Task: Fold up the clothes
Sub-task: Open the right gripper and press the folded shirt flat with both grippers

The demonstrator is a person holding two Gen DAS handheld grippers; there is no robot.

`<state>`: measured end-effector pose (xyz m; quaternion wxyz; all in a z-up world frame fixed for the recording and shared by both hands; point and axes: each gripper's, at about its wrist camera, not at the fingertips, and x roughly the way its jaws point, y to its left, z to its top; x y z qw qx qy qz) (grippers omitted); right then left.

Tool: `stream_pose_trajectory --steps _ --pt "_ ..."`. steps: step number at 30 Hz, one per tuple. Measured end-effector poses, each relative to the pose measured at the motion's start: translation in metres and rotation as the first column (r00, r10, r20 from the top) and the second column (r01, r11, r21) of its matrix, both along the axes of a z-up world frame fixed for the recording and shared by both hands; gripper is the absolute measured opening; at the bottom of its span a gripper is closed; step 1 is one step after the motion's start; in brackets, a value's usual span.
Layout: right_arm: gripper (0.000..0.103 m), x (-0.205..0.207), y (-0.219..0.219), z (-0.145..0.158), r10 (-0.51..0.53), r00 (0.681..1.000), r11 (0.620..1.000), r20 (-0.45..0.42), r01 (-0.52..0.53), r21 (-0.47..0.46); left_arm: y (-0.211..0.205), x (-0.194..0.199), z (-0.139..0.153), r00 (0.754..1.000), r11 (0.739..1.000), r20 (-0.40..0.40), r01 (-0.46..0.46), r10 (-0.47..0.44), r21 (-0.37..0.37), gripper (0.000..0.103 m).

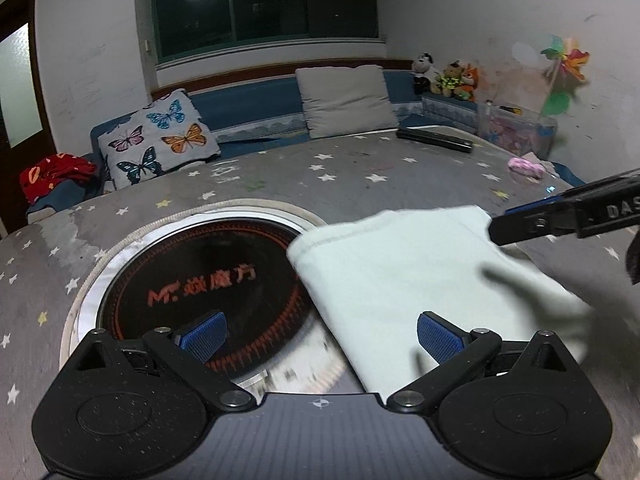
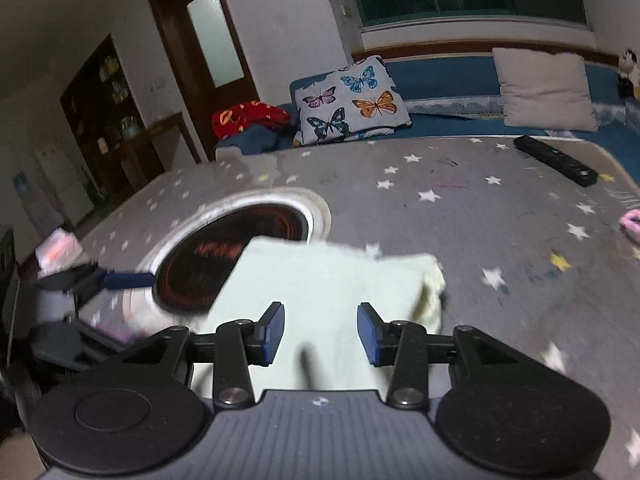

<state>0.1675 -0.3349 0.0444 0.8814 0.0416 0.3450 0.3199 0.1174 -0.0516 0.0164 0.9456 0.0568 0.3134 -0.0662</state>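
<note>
Now the pale cloth lies folded, half over the round black cooktop. Both claws, left gripper and right gripper, are apart, holding nothing. A bump could undo the fold.

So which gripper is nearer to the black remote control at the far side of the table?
Right. The remote control lies far across the table on the right gripper's side. The left gripper sits further off, over the round cooktop and cloth.
</note>
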Motion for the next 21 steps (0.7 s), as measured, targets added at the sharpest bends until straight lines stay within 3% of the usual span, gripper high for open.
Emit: stream_pose_trajectory --steps 6,10,12,16,21 --pt "0.04 0.044 0.017 -0.026 -0.027 0.999 0.995 -0.017 0.026 -0.1 0.005 0.034 -0.002 0.999 0.999 -0.02 -0.034 0.034 0.022 0.103" --pt "0.035 0.054 0.001 -0.036 -0.083 0.995 0.995 -0.054 0.08 -0.058 0.012 0.05 -0.002 0.998 0.998 -0.033 -0.053 0.054 0.024 0.103" --pt "0.035 0.052 0.0 -0.031 -0.092 0.996 0.993 -0.017 0.091 -0.072 0.014 0.058 -0.002 0.997 0.998 -0.04 -0.06 0.06 0.015 0.103" --pt "0.036 0.051 0.01 -0.023 -0.048 0.999 0.996 0.025 0.049 -0.073 0.009 0.079 -0.006 0.996 0.998 -0.061 -0.062 0.062 0.001 0.103" --pt "0.031 0.063 0.024 -0.04 -0.016 1.0 0.991 0.0 0.016 -0.132 0.003 0.1 -0.021 0.993 0.997 -0.093 -0.069 0.071 0.03 0.103"
